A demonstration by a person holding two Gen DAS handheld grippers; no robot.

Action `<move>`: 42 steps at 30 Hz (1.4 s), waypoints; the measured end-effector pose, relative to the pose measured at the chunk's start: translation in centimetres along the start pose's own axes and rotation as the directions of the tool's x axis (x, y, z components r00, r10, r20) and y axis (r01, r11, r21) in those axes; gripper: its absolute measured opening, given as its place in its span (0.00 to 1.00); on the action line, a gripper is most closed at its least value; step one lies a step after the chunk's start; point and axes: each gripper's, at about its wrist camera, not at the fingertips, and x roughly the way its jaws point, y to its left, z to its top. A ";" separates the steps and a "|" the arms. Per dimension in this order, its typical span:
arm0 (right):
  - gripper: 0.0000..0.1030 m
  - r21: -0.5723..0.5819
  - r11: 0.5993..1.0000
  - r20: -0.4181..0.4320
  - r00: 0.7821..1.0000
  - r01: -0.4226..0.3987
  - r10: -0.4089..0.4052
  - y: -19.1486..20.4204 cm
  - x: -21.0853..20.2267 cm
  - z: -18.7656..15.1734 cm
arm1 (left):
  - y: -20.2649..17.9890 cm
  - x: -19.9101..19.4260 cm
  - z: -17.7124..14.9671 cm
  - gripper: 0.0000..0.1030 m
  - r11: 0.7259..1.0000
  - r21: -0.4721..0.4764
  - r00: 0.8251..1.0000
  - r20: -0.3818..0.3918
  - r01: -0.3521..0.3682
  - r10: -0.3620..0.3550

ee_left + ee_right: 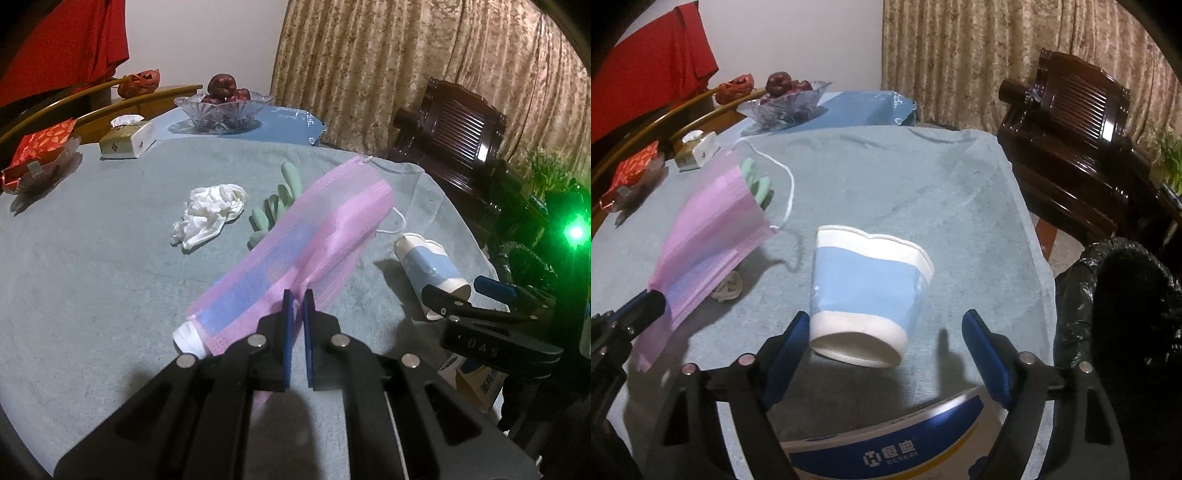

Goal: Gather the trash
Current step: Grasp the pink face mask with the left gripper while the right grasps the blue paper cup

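The left gripper [298, 301] has its fingers clenched on a limp pink face mask [295, 254] lifted off the worktop [886, 177]. The right gripper [886, 332], fingers spread, straddles the base of a paper cup [866, 291] lying on its side, the left finger seemingly just touching it. Light, easily crushed, the cup is best taken gently across its stiffer base.

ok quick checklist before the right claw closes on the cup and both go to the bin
1. Left claw shut on the pink mask: ok, mask hangs off the table.
2. Right claw open: ok, wide.
3. Paper cup between its fingers: ok, lying on its side; left finger close to its base, right finger apart.
4. Cup shape: not ok, rim dented, so it may crush further.
5. Black bin bag open and near: ok, beside the table's right edge; its inside cannot be told.
6. Trash left afterwards: not ok, crumpled tissue and green glove remain on the cloth.
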 end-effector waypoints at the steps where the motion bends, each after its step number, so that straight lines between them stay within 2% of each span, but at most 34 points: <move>1: 0.79 0.005 1.000 -0.003 1.000 -0.006 0.006 0.0 0.1 0.1 | 0.0 0.0 0.0 0.05 1.000 -0.001 1.000 -0.002 -0.001 0.001; 6: 0.60 0.030 0.998 -0.046 0.998 -0.050 0.051 0.1 1.0 0.1 | 0.0 0.1 0.1 0.05 1.000 -0.001 1.000 -0.001 -0.008 0.008; 12: 0.53 0.038 0.997 -0.023 0.997 -0.069 0.070 -0.1 0.3 0.0 | 0.0 0.2 0.1 0.05 1.000 0.001 1.000 0.004 -0.014 0.014; 26: 0.52 0.036 0.993 0.133 0.985 -0.115 0.109 -1.6 -6.0 1.4 | -2.2 -2.7 1.7 0.05 1.000 0.023 0.997 0.081 -0.017 0.016; 36: 0.52 0.030 0.993 0.201 0.973 -0.117 0.108 -3.3 -10.1 1.3 | -5.9 -5.5 1.7 0.05 0.998 0.059 0.991 0.130 0.032 -0.039; 42: 0.52 0.036 0.995 0.207 0.975 -0.088 0.079 -4.9 -11.0 0.8 | -8.6 -5.7 0.8 0.05 0.992 0.102 0.989 0.120 0.079 -0.091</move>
